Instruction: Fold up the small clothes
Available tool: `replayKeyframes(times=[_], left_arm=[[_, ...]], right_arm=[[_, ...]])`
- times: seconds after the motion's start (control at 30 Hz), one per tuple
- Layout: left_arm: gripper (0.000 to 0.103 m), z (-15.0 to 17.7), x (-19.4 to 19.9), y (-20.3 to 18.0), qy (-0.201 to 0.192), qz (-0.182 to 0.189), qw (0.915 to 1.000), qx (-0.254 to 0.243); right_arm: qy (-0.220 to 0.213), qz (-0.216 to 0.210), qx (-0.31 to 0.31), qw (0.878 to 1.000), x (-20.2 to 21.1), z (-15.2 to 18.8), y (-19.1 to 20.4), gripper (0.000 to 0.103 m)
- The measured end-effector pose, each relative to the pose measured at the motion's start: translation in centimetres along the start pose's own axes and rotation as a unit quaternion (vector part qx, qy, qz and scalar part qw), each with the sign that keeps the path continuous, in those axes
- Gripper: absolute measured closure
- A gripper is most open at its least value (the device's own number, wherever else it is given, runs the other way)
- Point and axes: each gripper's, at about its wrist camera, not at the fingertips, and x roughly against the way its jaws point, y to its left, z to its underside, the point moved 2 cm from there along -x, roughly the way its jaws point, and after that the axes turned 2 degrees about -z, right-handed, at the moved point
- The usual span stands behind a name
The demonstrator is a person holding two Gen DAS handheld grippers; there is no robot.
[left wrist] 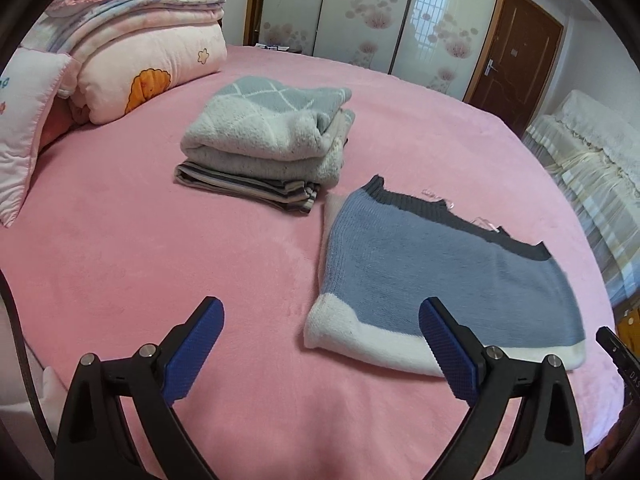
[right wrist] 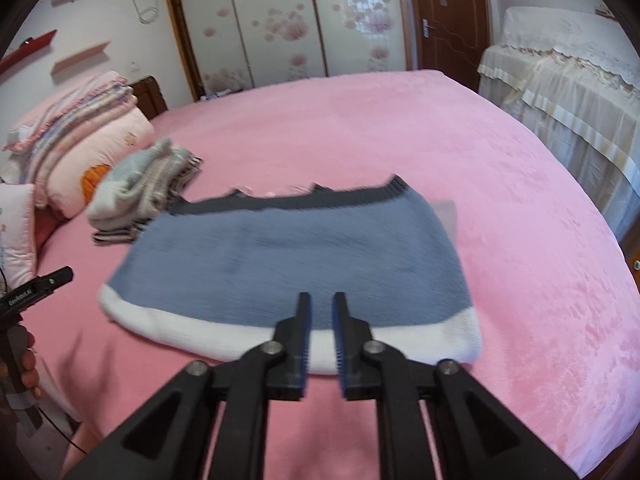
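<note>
Right gripper (right wrist: 321, 340) nearest: fingers nearly pressed together, thin gap, nothing pinched, hovering over white hem of blue sweater (right wrist: 296, 252), pointed along its short axis. Left gripper (left wrist: 320, 344) fingers spread wide, empty, just beside sweater's near-left corner; garment lies ahead and to its right, long axis across the bed (left wrist: 120, 264), dark neckline on far side. Right arm prob. better placed for next fold. Farther back, folded stack (left wrist: 264, 140), apart from sweater; then quilts (left wrist: 152, 40) at headboard. No containers.
</note>
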Motion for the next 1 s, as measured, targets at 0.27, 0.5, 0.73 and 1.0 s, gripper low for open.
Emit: replayKeyframes(times=[0.27, 0.5, 0.73, 1.0], left_arm=[[0.002, 1.6, 1.3, 0.2, 0.018, 0.031, 0.9990, 0.025], [0.002, 4.9, -3.0, 0.4, 0.072, 0.068, 0.9923, 0.075], [0.002, 7.1, -8.2, 0.8, 0.114, 0.133, 0.9720, 0.157], [0.001, 6.7, -10.7, 0.6, 0.083, 0.179, 0.9594, 0.202]], right_arm=[[-0.026, -0.026, 0.017, 0.999, 2.1, -0.9, 3.6, 0.068], [-0.018, -0.022, 0.022, 0.999, 0.3, -0.7, 4.5, 0.068], [-0.004, -0.008, 0.003, 1.000, -3.3, -0.2, 3.8, 0.068], [0.007, -0.020, -0.014, 1.000, -6.2, 0.1, 4.2, 0.068]])
